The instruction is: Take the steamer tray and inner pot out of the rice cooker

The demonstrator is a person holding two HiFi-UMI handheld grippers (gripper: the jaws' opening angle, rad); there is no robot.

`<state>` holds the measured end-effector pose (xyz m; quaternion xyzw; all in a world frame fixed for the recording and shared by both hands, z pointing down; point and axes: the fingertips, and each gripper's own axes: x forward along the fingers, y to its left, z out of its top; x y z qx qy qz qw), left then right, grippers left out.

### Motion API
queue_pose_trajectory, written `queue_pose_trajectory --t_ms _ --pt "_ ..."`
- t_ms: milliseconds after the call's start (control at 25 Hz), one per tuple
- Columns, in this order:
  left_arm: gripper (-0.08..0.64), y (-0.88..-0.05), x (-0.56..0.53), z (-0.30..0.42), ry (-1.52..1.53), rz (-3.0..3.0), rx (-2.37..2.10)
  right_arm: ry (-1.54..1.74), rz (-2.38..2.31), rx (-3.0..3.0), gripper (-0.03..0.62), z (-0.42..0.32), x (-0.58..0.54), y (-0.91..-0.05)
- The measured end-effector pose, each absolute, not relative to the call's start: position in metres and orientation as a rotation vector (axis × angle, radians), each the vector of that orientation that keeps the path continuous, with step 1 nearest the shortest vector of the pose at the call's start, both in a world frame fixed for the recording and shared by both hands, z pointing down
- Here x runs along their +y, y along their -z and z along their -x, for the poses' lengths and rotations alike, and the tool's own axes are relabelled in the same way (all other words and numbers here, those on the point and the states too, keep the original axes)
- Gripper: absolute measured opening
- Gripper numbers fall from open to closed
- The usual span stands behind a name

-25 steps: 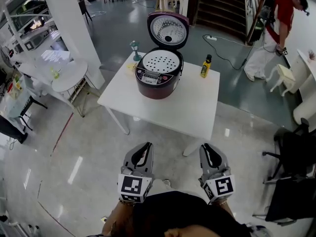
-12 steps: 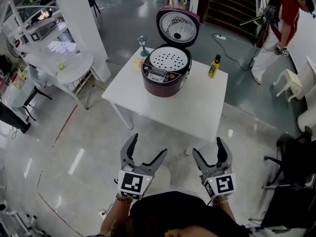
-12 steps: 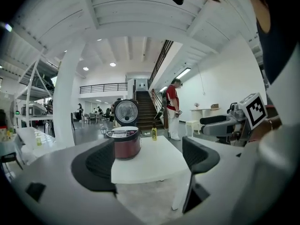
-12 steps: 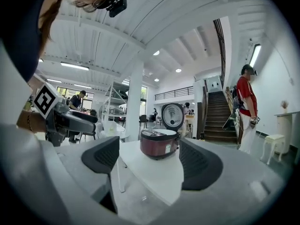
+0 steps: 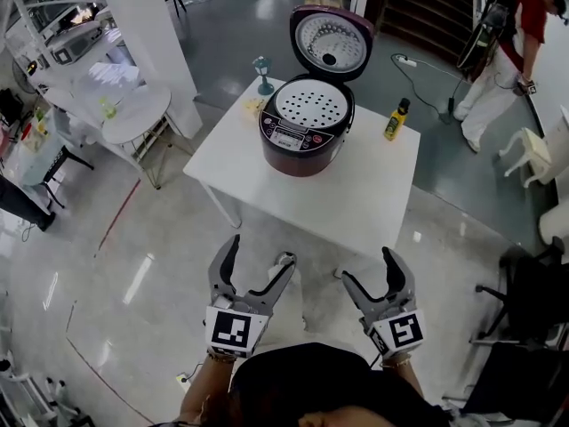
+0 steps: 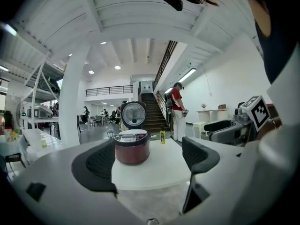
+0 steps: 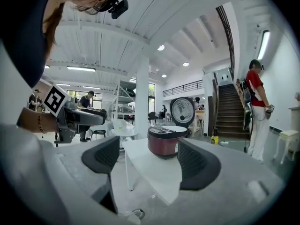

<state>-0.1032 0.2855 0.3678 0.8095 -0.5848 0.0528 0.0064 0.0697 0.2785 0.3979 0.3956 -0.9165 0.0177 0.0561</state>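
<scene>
Holding left hand-held gripper (image 5: 260,250) and right hand-held gripper (image 5: 366,265) empty, jaws just spread wide, short of tabletop (image 5: 356,194) with open cooker (image 5: 302,139), tray (image 5: 311,105) inside.

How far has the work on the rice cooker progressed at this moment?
Done: the lid of the rice cooker stands open. In hand: nothing; the left tool and right tool have just been opening their jaws, empty, short of the table. Left: the steamer tray sits in the cooker, untouched; the inner pot beneath it is hidden. Both must come out.
</scene>
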Motion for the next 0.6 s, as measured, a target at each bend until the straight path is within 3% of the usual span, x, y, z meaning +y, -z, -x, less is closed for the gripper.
queue_pose_trajectory --t_ms 600 --pt "0.426 -0.352 0.136 0.143 -0.219 -2.596 -1.811 0.044 -1.243 -2.726 0.382 -0.034 0.135 -0.38"
